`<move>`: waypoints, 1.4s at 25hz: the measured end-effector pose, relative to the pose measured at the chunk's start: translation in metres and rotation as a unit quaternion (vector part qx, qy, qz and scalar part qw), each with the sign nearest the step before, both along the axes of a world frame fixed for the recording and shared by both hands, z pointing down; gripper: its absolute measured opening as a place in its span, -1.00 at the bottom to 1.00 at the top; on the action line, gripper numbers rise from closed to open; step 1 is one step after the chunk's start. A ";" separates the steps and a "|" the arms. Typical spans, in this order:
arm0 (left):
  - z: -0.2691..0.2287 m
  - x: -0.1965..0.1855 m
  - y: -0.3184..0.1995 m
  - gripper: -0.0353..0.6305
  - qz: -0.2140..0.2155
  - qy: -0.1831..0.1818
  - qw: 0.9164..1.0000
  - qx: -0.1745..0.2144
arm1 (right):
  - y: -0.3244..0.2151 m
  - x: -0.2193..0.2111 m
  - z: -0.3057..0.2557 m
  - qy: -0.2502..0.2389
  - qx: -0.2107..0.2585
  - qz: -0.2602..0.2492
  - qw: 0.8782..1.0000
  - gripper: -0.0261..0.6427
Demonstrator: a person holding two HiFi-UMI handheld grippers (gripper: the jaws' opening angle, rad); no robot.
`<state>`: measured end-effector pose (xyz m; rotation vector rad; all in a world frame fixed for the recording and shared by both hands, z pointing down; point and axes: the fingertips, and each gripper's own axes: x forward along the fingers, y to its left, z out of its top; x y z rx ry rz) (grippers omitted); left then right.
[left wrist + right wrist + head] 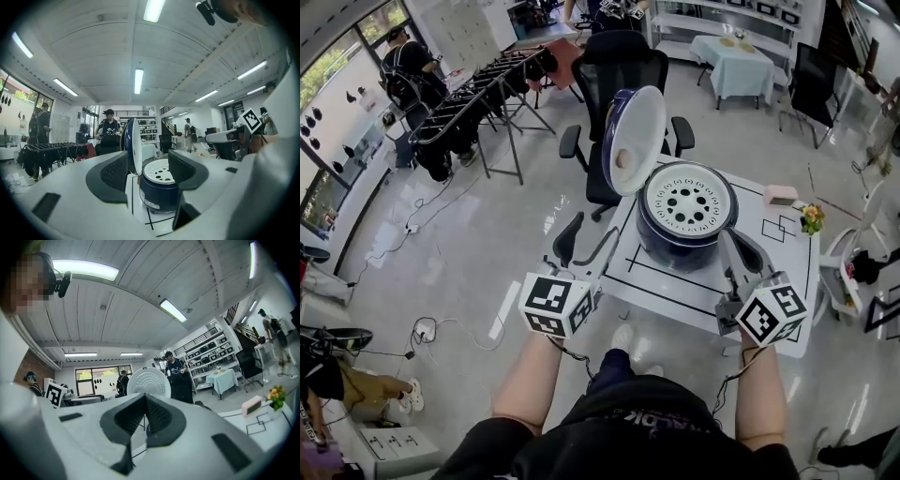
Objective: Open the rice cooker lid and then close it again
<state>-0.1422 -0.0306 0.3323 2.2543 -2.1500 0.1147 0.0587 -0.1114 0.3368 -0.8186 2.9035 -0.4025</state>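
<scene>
While the lid [635, 141] of the rice cooker [684, 220] stands open on the worktop [787, 253], the left claw [584, 246] is released and empty, and the right claw [741, 251] is clenched on nothing.

Rice cooker [680, 246] on table [789, 274], chair [619, 75] behind

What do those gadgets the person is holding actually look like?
The left tongs and right tongs are light grey plastic with dark textured pads. Each carries a white cube printed with black square markers, and a thin black cable trails back from it. The person wears a black short-sleeved top.
</scene>
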 end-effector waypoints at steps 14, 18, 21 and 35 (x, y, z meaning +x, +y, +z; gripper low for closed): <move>-0.008 0.012 0.014 -0.12 -0.001 0.000 1.000 0.013 | 0.016 0.010 -0.007 0.002 0.010 -0.002 1.000 -0.92; -0.010 0.010 0.012 -0.12 -0.001 -0.001 1.000 0.014 | 0.016 0.012 -0.007 0.004 0.009 0.000 1.000 -0.92; -0.010 0.007 0.008 -0.12 -0.003 -0.002 1.000 0.011 | 0.012 0.013 -0.007 0.002 0.008 0.002 1.000 -0.92; -0.011 -0.028 -0.011 -0.12 -0.021 0.003 1.000 0.011 | -0.009 -0.011 -0.001 0.007 0.001 0.000 1.000 -0.92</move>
